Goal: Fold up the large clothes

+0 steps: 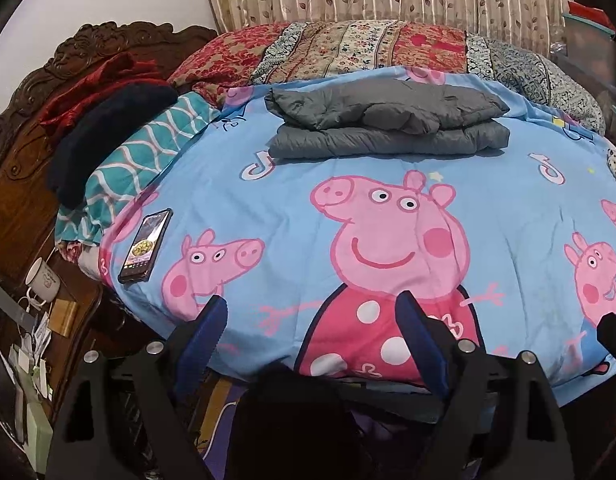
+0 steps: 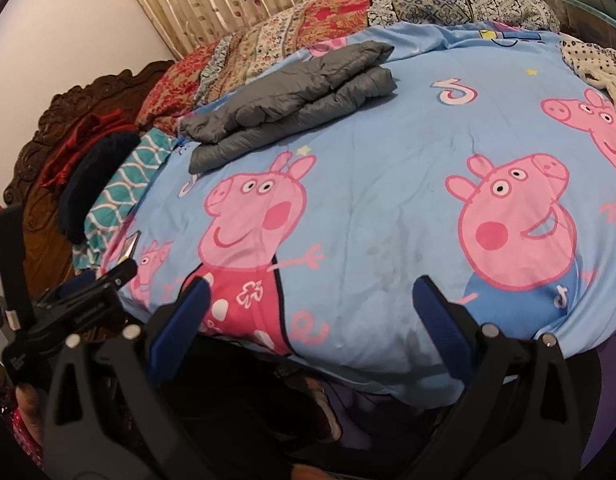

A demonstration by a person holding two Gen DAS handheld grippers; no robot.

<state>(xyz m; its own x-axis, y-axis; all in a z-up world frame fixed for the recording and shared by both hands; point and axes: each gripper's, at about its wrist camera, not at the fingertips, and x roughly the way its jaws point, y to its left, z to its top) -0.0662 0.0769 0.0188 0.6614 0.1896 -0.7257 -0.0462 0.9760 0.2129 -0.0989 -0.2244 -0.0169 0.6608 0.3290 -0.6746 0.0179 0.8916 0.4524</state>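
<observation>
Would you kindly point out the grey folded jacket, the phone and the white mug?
grey folded jacket [image 1: 388, 124]: left wrist view, middle of its top fold.
phone [image 1: 145, 246]: left wrist view, its lit screen.
white mug [image 1: 43, 280]: left wrist view, its side wall.

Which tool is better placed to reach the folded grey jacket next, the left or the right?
Probably left: the grey jacket lies straight ahead of the open left tool; from the open right tool it sits off to the left.
</observation>
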